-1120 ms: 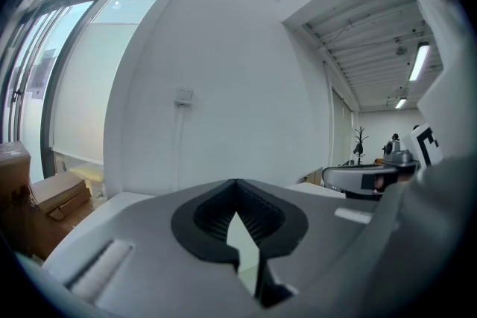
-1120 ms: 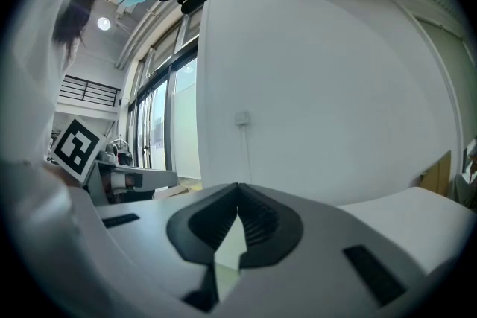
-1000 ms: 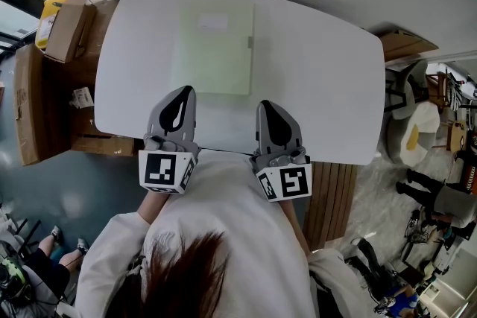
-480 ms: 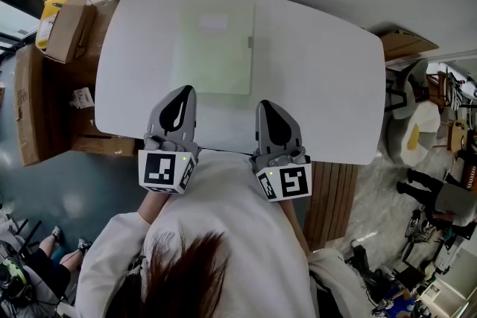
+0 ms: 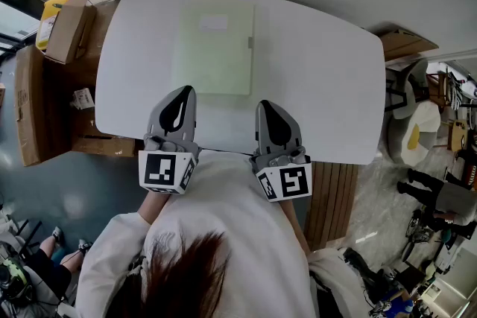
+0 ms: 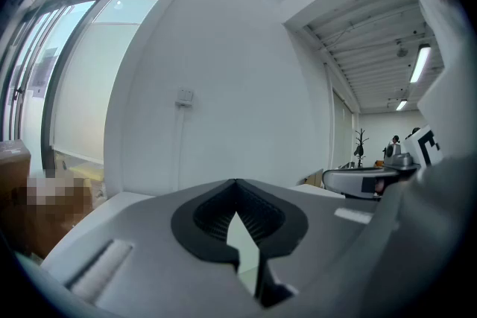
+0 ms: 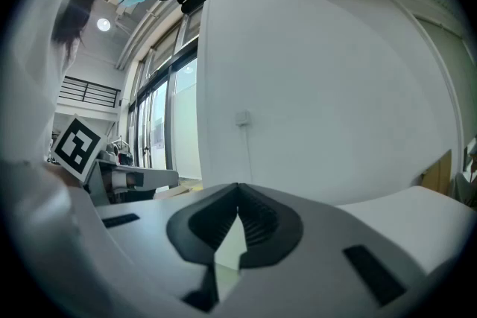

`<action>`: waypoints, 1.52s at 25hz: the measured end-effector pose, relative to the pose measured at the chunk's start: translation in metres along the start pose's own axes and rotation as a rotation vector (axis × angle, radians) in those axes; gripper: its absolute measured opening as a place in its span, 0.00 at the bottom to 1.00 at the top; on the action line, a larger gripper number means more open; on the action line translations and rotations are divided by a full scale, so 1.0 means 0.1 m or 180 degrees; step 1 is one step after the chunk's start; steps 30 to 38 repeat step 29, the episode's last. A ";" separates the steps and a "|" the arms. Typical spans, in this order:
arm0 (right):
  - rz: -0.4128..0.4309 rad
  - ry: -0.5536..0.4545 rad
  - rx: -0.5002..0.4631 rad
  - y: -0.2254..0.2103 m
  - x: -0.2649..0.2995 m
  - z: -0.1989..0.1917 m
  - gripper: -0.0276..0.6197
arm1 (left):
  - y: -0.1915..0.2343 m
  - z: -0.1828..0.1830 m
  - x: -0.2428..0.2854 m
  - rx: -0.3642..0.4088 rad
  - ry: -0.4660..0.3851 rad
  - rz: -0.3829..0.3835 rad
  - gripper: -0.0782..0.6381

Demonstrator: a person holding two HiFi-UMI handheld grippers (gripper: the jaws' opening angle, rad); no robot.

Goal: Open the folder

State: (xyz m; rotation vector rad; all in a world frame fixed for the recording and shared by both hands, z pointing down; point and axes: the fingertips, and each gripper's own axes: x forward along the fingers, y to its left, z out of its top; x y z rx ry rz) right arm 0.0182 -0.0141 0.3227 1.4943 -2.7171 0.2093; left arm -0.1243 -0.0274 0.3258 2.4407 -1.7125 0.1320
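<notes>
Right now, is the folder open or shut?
Shut: the folder lies flat on the table as a single sheet, with no cover lifted or spread beside it.

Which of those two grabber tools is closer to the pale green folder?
Left. The left gripper is at the near edge of the folder; the right gripper sits off its near right corner.

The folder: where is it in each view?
Head view: the folder lies flat on the white table, in the upper middle of the picture.
Left gripper view: not to be made out.
Right gripper view: not to be made out.
Shared landmark: the white table, lower left in the left gripper view, lower right in the right.
</notes>
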 end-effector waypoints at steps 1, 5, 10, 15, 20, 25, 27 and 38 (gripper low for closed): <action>-0.0001 0.0001 0.0001 0.00 0.00 0.00 0.05 | 0.00 0.00 0.00 0.0002 -0.0001 -0.0003 0.12; 0.0011 0.0025 -0.0037 0.01 0.00 0.00 0.05 | 0.00 0.01 0.00 -0.0002 -0.0005 -0.0003 0.12; 0.0031 0.0036 -0.0062 0.04 0.00 -0.01 0.05 | 0.01 0.00 -0.02 0.0002 -0.0007 0.0003 0.12; 0.0020 0.0038 -0.0052 0.02 0.01 -0.03 0.05 | 0.01 -0.01 0.00 0.0012 -0.0004 -0.0001 0.12; 0.0023 0.0032 -0.0059 0.03 0.00 -0.02 0.05 | 0.00 0.00 -0.02 0.0008 -0.0009 0.0001 0.12; 0.0031 0.0041 -0.0063 0.03 0.02 -0.02 0.05 | 0.01 0.00 0.00 0.0015 0.0000 -0.0011 0.12; 0.0031 0.0046 -0.0062 0.03 0.02 -0.02 0.05 | 0.01 0.00 0.00 0.0015 0.0002 -0.0009 0.12; 0.0030 0.0049 -0.0062 0.03 0.02 -0.02 0.05 | 0.01 0.00 0.00 0.0016 0.0005 -0.0007 0.12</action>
